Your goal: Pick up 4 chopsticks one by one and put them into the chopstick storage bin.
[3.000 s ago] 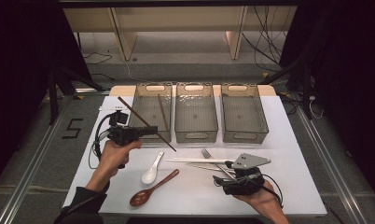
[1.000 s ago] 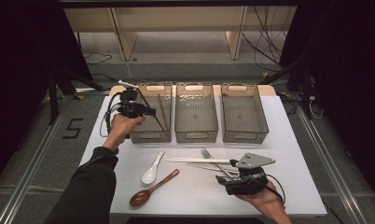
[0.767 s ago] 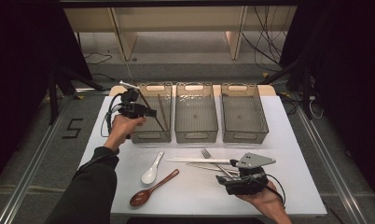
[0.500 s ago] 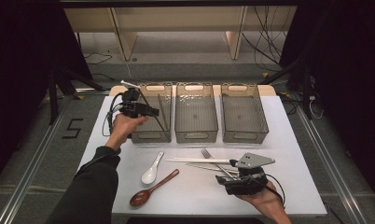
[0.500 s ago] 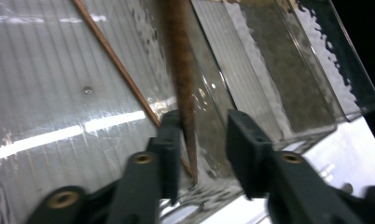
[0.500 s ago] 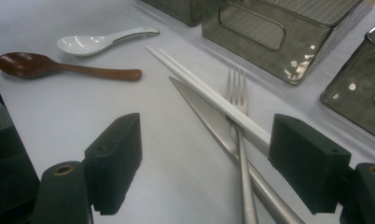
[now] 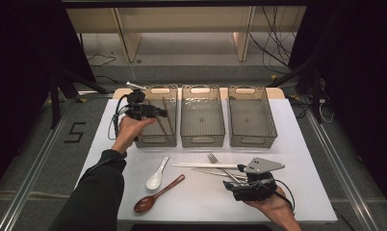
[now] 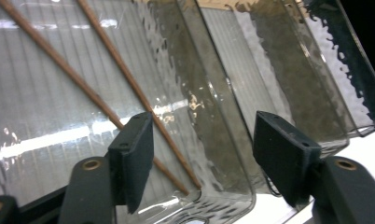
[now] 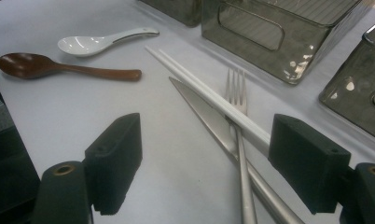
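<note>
While the person sorts cutlery into three clear bins at the back of a white worktop (image 7: 307,144), the left gripper (image 7: 155,113) hovers over the left bin (image 7: 155,139), upper left of the high view. Its jaws have just been opening and stand wide with nothing between them; two brown chopsticks (image 8: 106,88) lie slanted on the bin floor below, probably just let go, since this bin seems meant for chopsticks. Middle bin (image 7: 202,130) and right bin (image 7: 251,127) look empty, though glare makes that hard to confirm. Lower down, left of centre, a white spoon (image 7: 156,175) and a brown wooden spoon (image 7: 155,196) lie side by side, waiting to be sorted. Further right, white chopsticks (image 9: 209,95), a knife (image 9: 213,119) and a fork (image 9: 239,140) cross one another in a loose pile. At lower right, the right gripper (image 9: 204,158) rests low on the worktop, its jaws spread wide and empty, aimed at that pile as if ready for the next pick.
</note>
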The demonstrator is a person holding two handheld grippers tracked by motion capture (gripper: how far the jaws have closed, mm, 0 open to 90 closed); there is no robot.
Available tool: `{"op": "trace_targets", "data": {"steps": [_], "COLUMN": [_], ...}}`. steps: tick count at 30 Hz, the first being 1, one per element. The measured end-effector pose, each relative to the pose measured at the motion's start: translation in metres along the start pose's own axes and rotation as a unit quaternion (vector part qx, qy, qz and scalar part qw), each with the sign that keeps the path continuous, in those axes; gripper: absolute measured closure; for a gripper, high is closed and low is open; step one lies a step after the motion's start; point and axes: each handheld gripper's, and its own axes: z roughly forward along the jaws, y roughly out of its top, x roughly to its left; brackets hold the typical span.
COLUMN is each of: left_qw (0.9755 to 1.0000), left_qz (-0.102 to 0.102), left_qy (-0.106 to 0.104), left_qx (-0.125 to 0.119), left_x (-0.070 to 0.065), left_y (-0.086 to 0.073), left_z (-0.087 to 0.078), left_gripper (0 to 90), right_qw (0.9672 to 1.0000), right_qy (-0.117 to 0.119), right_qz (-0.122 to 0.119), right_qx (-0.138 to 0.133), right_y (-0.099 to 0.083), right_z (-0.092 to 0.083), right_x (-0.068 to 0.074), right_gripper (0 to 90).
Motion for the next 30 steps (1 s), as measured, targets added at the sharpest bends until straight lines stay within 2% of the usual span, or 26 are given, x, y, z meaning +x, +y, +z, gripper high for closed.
{"op": "trace_targets", "data": {"steps": [4,7,8,9,12,13,16,17,18,19,22,23,25,28,29,30], "left_qw": [0.9998,0.9986,0.9986,0.9977,0.9965,0.9949,0.9940,0.9927,0.9927,0.9914,0.9904,0.9890,0.9877,0.9869,0.9855,0.9855], "left_qz": [0.004,0.012,0.012,0.024,0.029,0.035,0.045,0.051,0.051,0.060,0.069,0.079,0.088,0.093,0.100,0.100], "left_qy": [-0.014,-0.036,-0.036,-0.045,-0.054,-0.065,-0.066,-0.073,-0.073,-0.076,-0.078,-0.085,-0.089,-0.091,-0.096,-0.096], "left_qx": [-0.015,-0.038,-0.038,-0.045,-0.058,-0.070,-0.074,-0.081,-0.081,-0.088,-0.090,-0.092,-0.094,-0.095,-0.097,-0.097], "left_x": [-0.006,-0.011,-0.011,-0.014,-0.018,-0.021,-0.025,-0.027,-0.027,-0.030,-0.032,-0.034,-0.035,-0.036,-0.036,-0.036], "left_y": [-0.003,-0.010,-0.010,-0.015,-0.021,-0.029,-0.037,-0.045,-0.045,-0.054,-0.063,-0.072,-0.080,-0.088,-0.096,-0.096], "left_z": [-0.007,-0.019,-0.019,-0.025,-0.033,-0.038,-0.042,-0.045,-0.045,-0.048,-0.049,-0.051,-0.052,-0.053,-0.054,-0.054], "left_gripper": [30.2,24.4,23.0,21.6,19.5,19.5,18.1,18.0,17.9,17.7,17.2,17.2,17.2,17.2,17.2,17.2], "right_qw": [1.0000,1.0000,1.0000,1.0000,1.0000,1.0000,1.0000,1.0000,1.0000,1.0000,1.0000,1.0000,1.0000,0.9999,0.9999,0.9998], "right_qy": [-0.001,-0.001,-0.001,-0.002,-0.003,-0.004,-0.005,-0.005,-0.005,-0.005,-0.005,-0.005,-0.005,-0.004,-0.005,-0.007], "right_qz": [0.001,0.001,0.001,0.002,0.001,0.001,0.001,0.002,0.001,0.000,-0.003,-0.001,-0.001,-0.001,-0.004,-0.007], "right_qx": [0.000,0.001,0.000,0.001,0.001,0.001,0.002,0.002,0.002,0.003,0.006,0.007,0.008,0.011,0.014,0.017], "right_y": [0.000,0.000,0.000,0.000,0.000,0.001,0.001,0.002,0.002,0.002,0.004,0.004,0.005,0.008,0.009,0.010], "right_z": [0.000,-0.001,-0.001,-0.001,-0.001,-0.001,0.000,0.000,0.000,0.000,0.001,0.002,0.002,0.004,0.005,0.005], "right_x": [0.000,-0.001,-0.001,-0.001,-0.002,-0.002,-0.003,-0.003,-0.003,-0.003,-0.005,-0.005,-0.006,-0.008,-0.009,-0.010], "right_gripper": [26.4,26.4,26.4,26.4,26.4,26.4,26.4,26.4,26.4,26.4,26.4,26.4,26.4,26.4,26.4,26.4]}}
